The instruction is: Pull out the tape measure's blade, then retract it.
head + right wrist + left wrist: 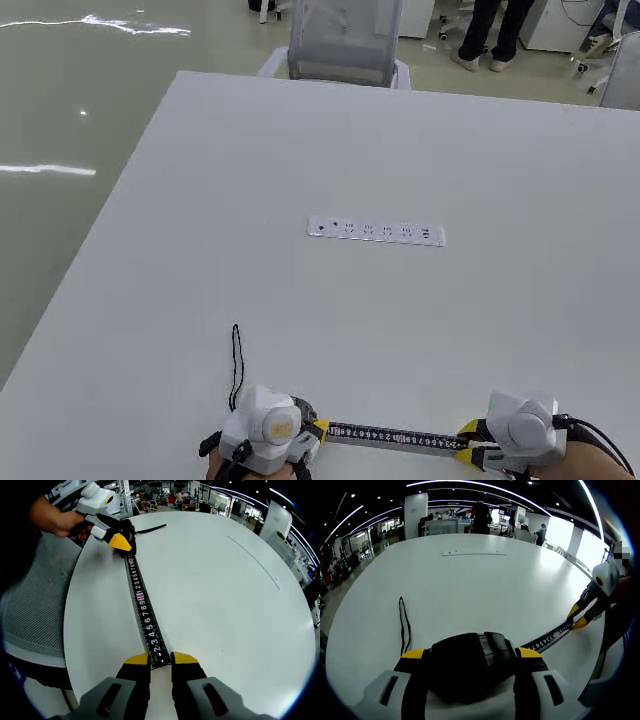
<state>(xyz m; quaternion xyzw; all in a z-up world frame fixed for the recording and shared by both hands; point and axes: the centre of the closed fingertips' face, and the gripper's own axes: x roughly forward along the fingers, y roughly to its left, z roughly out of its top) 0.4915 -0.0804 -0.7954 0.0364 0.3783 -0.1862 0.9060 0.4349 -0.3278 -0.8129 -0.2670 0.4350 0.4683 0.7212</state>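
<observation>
Nearest to me is the left gripper (470, 653). Its two jaws are closed around the one black tape measure (470, 674), and the yellow tips press on both sides of the case. The case sits on the white table (450, 330), at the near edge. One thin black strap (237, 362) lies on the table from the case toward the far side.

One blade (143, 605) is pulled out of the case and lies flat on the table, with the numbers up. It runs straight to the right gripper (160, 658). The two jaws of that gripper are almost together and pinch the end of the blade between the yellow tips. The two grippers stand well apart, with the blade between them.

Further on the table I count one white power strip (376, 231). Behind the far edge stands one grey chair (345, 40).
</observation>
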